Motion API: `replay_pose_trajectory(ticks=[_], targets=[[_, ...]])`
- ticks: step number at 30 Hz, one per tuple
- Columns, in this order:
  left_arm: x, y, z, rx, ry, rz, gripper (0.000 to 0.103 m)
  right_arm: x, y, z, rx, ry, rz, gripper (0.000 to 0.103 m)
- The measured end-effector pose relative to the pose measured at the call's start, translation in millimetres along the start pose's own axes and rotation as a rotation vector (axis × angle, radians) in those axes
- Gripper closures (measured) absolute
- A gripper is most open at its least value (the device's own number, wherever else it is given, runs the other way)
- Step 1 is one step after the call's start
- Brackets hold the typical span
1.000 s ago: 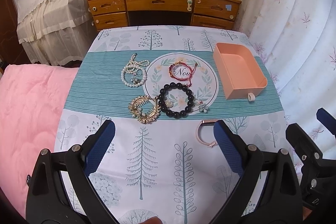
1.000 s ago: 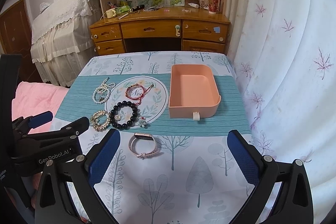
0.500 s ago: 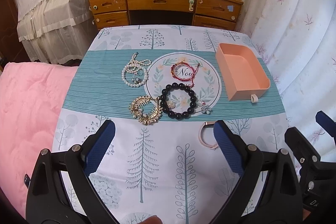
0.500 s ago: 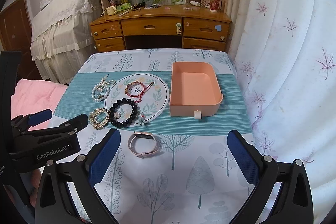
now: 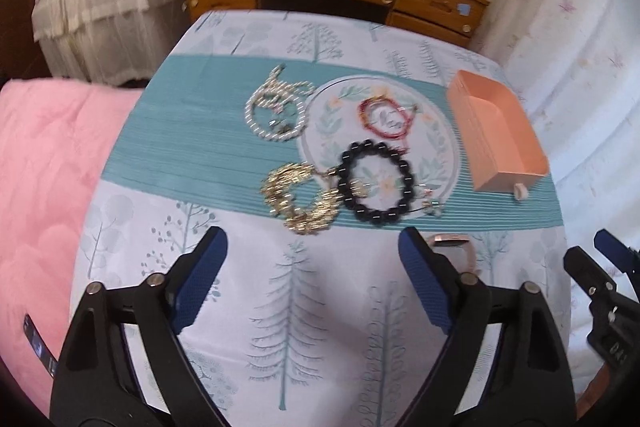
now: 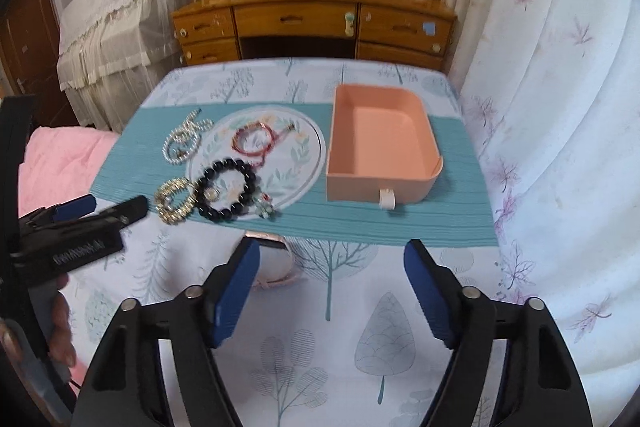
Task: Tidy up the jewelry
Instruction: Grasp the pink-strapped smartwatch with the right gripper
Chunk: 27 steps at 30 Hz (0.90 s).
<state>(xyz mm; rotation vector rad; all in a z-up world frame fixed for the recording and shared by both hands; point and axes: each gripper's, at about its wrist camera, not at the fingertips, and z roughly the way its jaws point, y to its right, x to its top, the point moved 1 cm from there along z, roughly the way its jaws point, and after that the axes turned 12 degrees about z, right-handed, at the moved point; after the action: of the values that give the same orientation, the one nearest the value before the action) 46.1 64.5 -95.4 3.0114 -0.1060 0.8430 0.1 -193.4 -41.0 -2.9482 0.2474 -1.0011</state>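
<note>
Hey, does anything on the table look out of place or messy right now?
Nothing is spilled or damaged. The peach drawer tray is empty, and the pink band lies apart from the other bracelets, nearer the open right gripper.

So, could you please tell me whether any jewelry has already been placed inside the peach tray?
No, the peach tray shows only its bare floor, while the black bead bracelet lies on the cloth outside it.

Wooden desk (image 6: pixel 312 23) against the far wall — white curtain (image 6: pixel 560 107) right, perhaps a lace-draped bed (image 6: pixel 116 27) left.

Left tongs (image 5: pixel 312 251) open, bracelets (image 5: pixel 376 183) beyond
</note>
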Motion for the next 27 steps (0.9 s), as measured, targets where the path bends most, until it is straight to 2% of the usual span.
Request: replay_pose_trajectory(ticks=[4,10,12,14,17,19,23,24,27], targets=[[-7,-21,14,0.043,-0.011,-0.026,0.026,4,5,27,0.08,-0.048,0.064,0.032],[-17,-40,33,0.06,-0.045,-0.033,0.028,0,8,66,0.101,-0.137,0.061,0.032],[-20,-39,42,0.051,-0.069,-0.017,0.035,-3,-2,78,0.122,-0.156,0.055,0.033],[-22,-33,50,0.038,-0.098,0.01,0.049,-5,-13,88,0.147,-0.169,0.046,0.036],[-24,-24,61,0.0,-0.13,0.042,0.05,-8,-32,104,0.171,-0.194,0.036,0.045],[-25,-17,65,0.002,-0.134,0.058,0.05,-10,-42,115,0.17,-0.225,0.035,0.053],[-24,-7,68,0.005,-0.132,0.088,0.051,-18,-49,132,0.134,-0.275,0.023,0.06],[-24,-6,69,0.005,-0.139,0.09,0.051,-18,-54,136,0.124,-0.277,0.016,0.066],[-25,-3,72,0.001,-0.149,0.09,0.051,-32,-45,147,0.074,-0.384,0.005,0.073]])
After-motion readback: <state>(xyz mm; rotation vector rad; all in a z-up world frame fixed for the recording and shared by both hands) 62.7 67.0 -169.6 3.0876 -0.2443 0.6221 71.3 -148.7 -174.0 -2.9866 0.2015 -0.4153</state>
